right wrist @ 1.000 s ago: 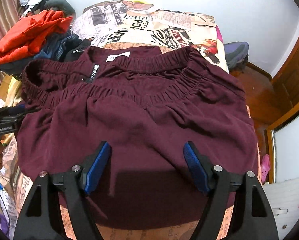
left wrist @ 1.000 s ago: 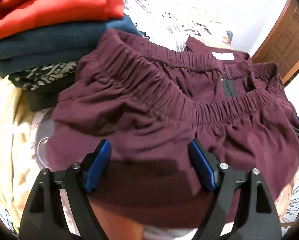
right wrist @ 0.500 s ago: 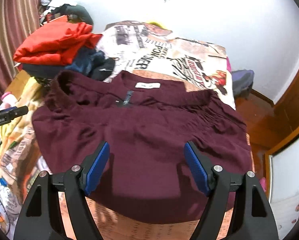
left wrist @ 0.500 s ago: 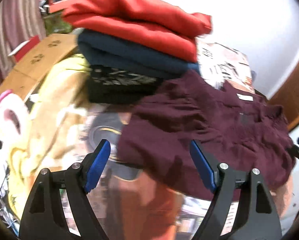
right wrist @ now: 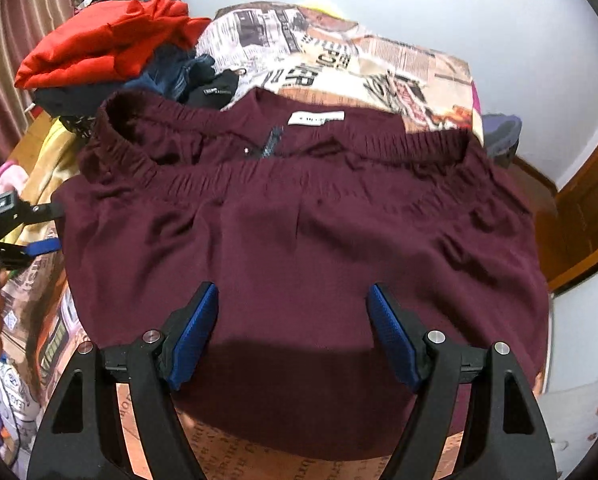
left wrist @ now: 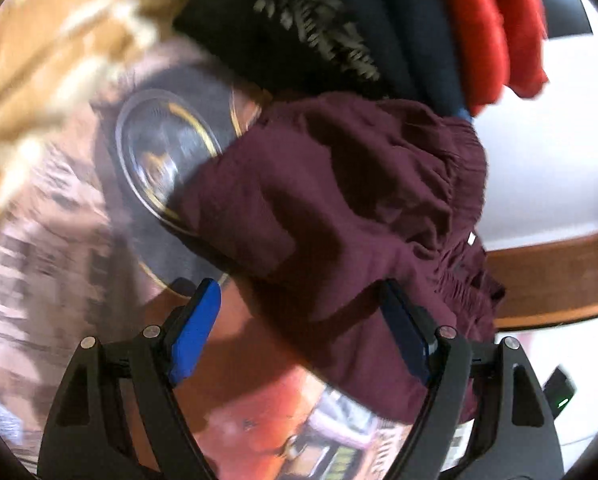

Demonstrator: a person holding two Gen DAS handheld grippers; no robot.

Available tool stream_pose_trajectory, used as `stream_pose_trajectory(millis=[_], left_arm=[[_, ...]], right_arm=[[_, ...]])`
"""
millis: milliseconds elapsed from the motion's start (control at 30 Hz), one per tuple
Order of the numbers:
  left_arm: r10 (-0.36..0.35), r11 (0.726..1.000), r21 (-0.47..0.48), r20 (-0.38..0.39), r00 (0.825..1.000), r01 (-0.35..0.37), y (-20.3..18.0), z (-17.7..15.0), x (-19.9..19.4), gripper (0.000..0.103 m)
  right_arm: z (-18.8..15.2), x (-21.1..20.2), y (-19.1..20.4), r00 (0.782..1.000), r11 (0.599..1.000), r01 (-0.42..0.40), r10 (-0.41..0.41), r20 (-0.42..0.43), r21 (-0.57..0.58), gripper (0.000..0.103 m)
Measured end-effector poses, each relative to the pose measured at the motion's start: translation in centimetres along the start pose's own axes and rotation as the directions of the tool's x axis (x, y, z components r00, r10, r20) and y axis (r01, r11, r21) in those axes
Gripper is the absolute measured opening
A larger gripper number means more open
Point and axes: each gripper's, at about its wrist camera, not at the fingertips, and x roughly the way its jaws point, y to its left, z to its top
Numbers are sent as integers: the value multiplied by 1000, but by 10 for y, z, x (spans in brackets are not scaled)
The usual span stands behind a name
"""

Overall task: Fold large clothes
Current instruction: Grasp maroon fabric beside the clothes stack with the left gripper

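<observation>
A folded maroon garment (right wrist: 299, 248) with an elastic waistband and a white label lies on the printed bedspread (right wrist: 339, 56). My right gripper (right wrist: 293, 336) is open and empty, hovering over the garment's near edge. My left gripper (left wrist: 299, 332) is open and empty at the garment's left edge (left wrist: 331, 208), rolled sideways; it also shows at the left of the right wrist view (right wrist: 31, 232). The left wrist view is blurred.
A stack of folded clothes, red (right wrist: 107, 44) on top of dark blue and black, sits at the garment's far left, also in the left wrist view (left wrist: 379, 20). A wooden door (right wrist: 587, 208) and white wall are on the right. A curtain hangs far left.
My left gripper has swung off the garment to its left edge and rolled sideways. My right gripper has pulled back and risen a little, staying open over the garment.
</observation>
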Motion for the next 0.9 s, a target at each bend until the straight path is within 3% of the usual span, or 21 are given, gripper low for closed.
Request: stream_pose_trajectory(millis=[133, 333, 433, 600, 667, 800, 900], left_arm=[[-72, 994, -79, -29, 997, 70, 7, 6, 24, 81], [-94, 988, -119, 29, 995, 97, 6, 22, 41, 85], [-70, 991, -114, 60, 996, 77, 5, 26, 47, 84], [53, 999, 4, 134, 990, -54, -24, 11, 32, 41], [71, 994, 71, 174, 982, -84, -39, 5, 18, 32], [106, 973, 168, 273, 956, -156, -75, -16, -21, 27], [84, 960, 220, 356, 931, -171, -102, -33, -56, 22]], right_arm=[[-1, 0, -3, 1000, 1000, -5, 5, 8, 8, 80], [-1, 1, -2, 1000, 1000, 1, -1, 9, 7, 82], [0, 1, -2, 1000, 1000, 0, 0, 1, 15, 82], [0, -8, -3, 1000, 1000, 2, -2, 0, 4, 82], [1, -12, -1, 1000, 1000, 16, -16, 7, -8, 82], [6, -28, -1, 999, 1000, 26, -26, 39, -15, 82], [11, -41, 3, 997, 1000, -6, 6, 79, 3, 82]])
